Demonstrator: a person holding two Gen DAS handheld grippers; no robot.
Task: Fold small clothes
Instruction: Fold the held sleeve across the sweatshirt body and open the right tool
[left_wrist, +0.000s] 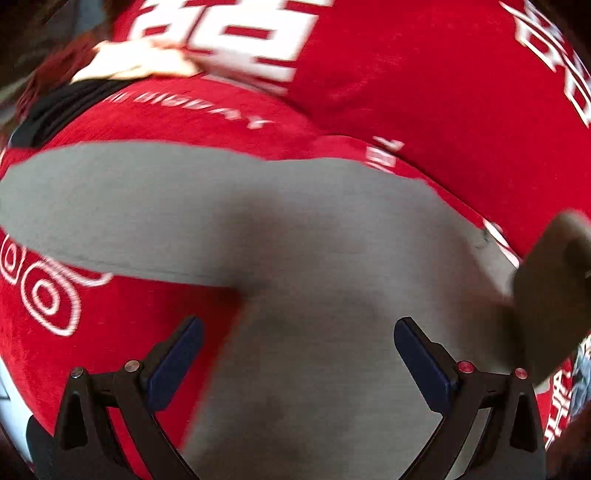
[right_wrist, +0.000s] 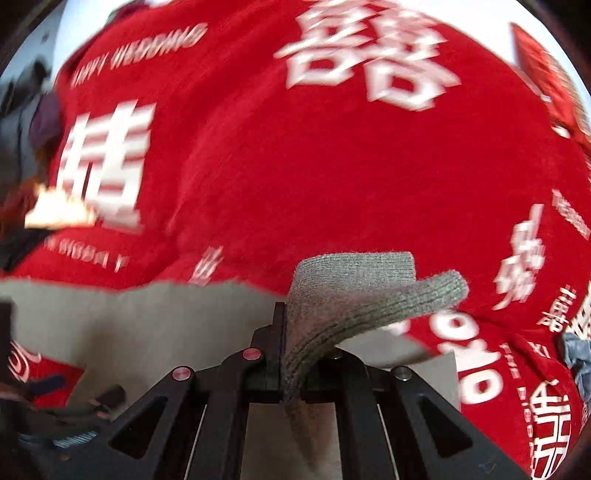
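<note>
Because the right gripper pinches only a thin edge of the grey garment on the red cloth, it may slip — the left gripper is spread, holding nothing.

- A red cloth printed with white characters and lettering covers the supporting surface and fills most of both views; what lies beneath it cannot be told.
- A flat grey garment lies directly on the red cloth, across the middle and lower part of the left wrist view.
- In the right wrist view the same grey garment spreads over the lower left.
- A white, blurred item sits at the upper left.
</note>
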